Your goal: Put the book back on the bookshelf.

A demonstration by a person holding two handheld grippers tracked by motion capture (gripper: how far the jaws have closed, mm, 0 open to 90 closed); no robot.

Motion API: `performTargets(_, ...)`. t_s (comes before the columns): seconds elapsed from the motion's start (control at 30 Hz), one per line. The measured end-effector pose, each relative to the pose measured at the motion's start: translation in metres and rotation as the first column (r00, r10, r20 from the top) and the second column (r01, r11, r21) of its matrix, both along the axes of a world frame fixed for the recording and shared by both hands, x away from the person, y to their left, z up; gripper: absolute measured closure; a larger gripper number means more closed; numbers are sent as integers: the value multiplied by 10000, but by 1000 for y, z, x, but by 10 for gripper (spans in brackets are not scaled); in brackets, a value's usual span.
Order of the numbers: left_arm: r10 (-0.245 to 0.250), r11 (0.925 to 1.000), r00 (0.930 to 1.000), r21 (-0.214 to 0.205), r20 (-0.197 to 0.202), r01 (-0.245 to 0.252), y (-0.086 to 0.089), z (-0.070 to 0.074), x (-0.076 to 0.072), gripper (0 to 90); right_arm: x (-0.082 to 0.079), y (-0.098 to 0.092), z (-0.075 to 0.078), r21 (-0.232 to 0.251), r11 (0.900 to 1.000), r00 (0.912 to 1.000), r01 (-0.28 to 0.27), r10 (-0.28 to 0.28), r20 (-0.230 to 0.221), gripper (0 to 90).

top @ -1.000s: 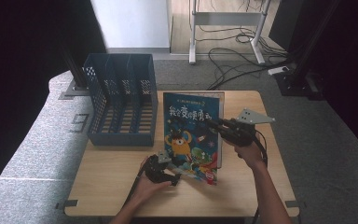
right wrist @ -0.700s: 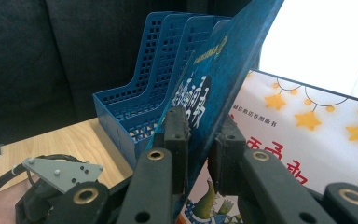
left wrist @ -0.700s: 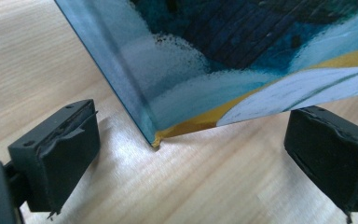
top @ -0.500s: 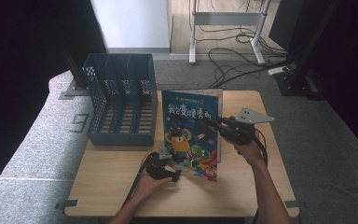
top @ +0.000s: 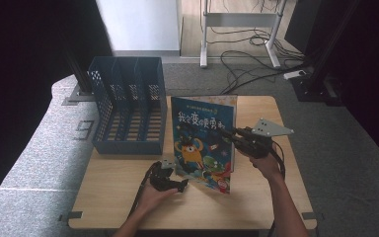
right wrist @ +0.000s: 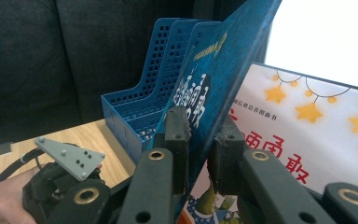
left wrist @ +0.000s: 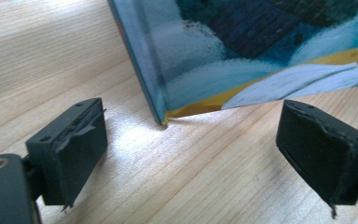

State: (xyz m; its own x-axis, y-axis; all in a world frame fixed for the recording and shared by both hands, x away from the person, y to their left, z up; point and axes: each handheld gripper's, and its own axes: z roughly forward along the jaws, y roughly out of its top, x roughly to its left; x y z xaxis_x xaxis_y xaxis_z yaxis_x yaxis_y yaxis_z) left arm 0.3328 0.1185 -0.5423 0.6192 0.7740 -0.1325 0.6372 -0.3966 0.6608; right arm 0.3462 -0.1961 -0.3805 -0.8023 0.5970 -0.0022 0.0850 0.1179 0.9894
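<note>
Picture book (top: 205,143) in blue, with a cartoon creature and white lettering on its cover, stands tilted on a wooden table (top: 256,207), its lower edge resting on the tabletop. A second book (top: 222,100) with a pale cover and yellow stars lies behind it, near the table's far edge. In the right gripper view the blue book (right wrist: 216,88) leans in front of that starred cover (right wrist: 317,121).

The right gripper (top: 233,136) comes in from the right side and is clamped on the blue book's right edge, partway up; the right gripper view shows its two black jaws pressed together on the cover from both sides. A grey three-cornered plate sits on top of it, and the person's right hand (top: 265,163) holds it from behind.

The left gripper (top: 183,184) lies low on the table just beside the book's lower left corner, held by the left hand (top: 153,195). Its jaws stand wide apart and have just been closing a little. In the left gripper view the book's corner (left wrist: 164,119) sits ahead of them, not between the pads, and touches neither.

A blue file rack (top: 128,111) with upright perforated dividers stands at the table's far left, apart from the books.
</note>
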Motion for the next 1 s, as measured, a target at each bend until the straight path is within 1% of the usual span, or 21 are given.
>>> performTargets(0.1, 85, 9999, 9999, -72, 105, -84, 1, 1, -1, 107, -1, -2, -1, 52, 10000, 10000, -61, 61, 0, 788)
performTargets(0.23, 168, 9992, 9992, -365, 366, -154, 3, 7, -2, 138, -3, -4, -3, 160, 9998, 9999, -130, 130, -40, 792)
performTargets(0.4, 246, 9974, 9973, -686, 692, -199, 6, 15, -4, 145, -5, -6, -4, 217, 9996, 9998, -189, 191, -77, 793)
performTargets(0.53, 303, 9957, 9960, -900, 835, -227, 9, 21, -6, 148, -7, -7, -5, 211, 9995, 9996, -232, 235, -129, 795)
performTargets(0.73, 450, 9892, 9931, -1437, 1080, -292, 18, 31, -5, 176, -12, -8, -6, 252, 9992, 9994, -295, 299, -150, 800)
performTargets(0.8, 554, 9853, 9921, -1669, 1123, -361, 21, 33, -4, 188, -13, -9, -7, 293, 9991, 9993, -322, 327, -153, 802)
performTargets(0.9, 581, 9817, 9915, -1873, 1164, -355, 23, 35, -4, 212, -14, -10, -7, 310, 9989, 9992, -355, 361, -158, 802)
performTargets(1.0, 599, 9802, 9897, -1953, 1300, -337, 25, 38, -3, 210, -16, -10, -7, 271, 9989, 9992, -384, 388, -136, 802)
